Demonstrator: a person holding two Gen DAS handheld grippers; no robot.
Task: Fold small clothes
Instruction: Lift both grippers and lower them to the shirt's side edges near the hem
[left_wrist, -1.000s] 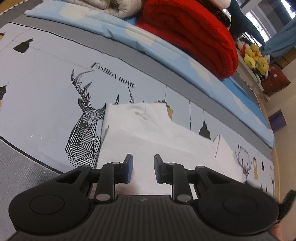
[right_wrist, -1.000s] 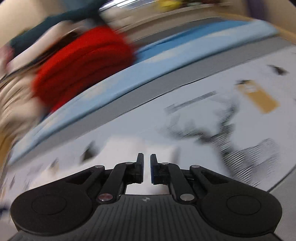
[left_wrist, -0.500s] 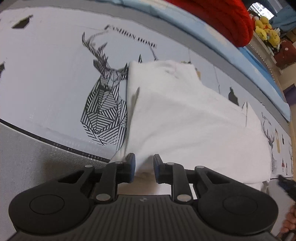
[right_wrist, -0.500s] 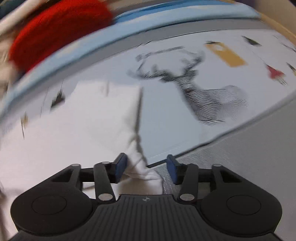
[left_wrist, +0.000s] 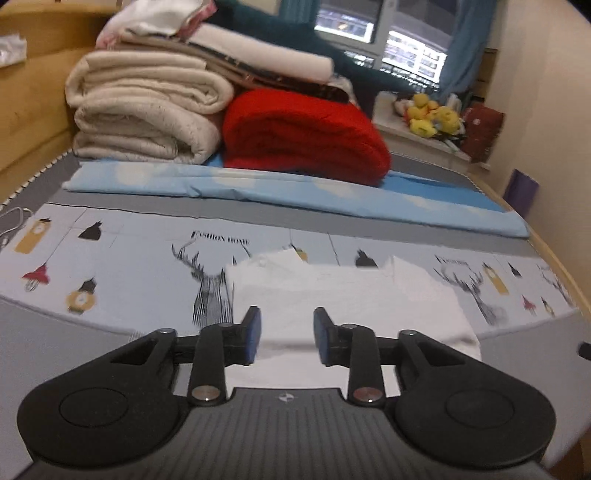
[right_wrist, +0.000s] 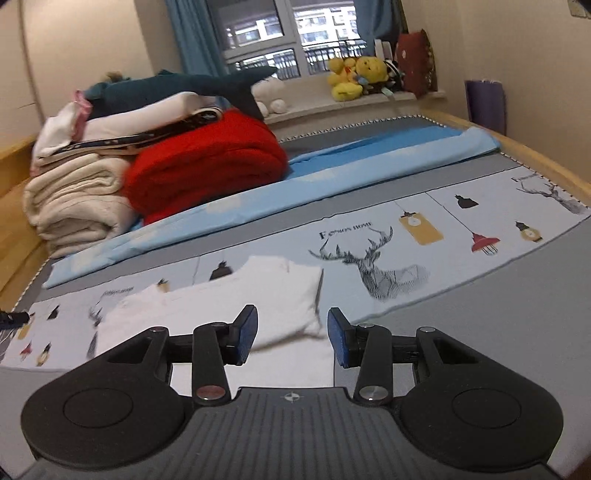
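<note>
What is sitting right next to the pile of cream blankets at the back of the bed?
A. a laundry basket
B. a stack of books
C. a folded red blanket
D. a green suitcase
C: a thick folded red blanket lies pressed against the rolled cream blankets at the far side of the bed, and the right wrist view shows the same pair side by side.

Both tongs now sit higher and farther back from the white garment (left_wrist: 343, 295) than half a second earlier. The left tongs (left_wrist: 284, 338) have just been opening, nothing between the pads. The right tongs (right_wrist: 291, 336), earlier nearly shut, now gape, the garment's corner no longer between them.
</note>
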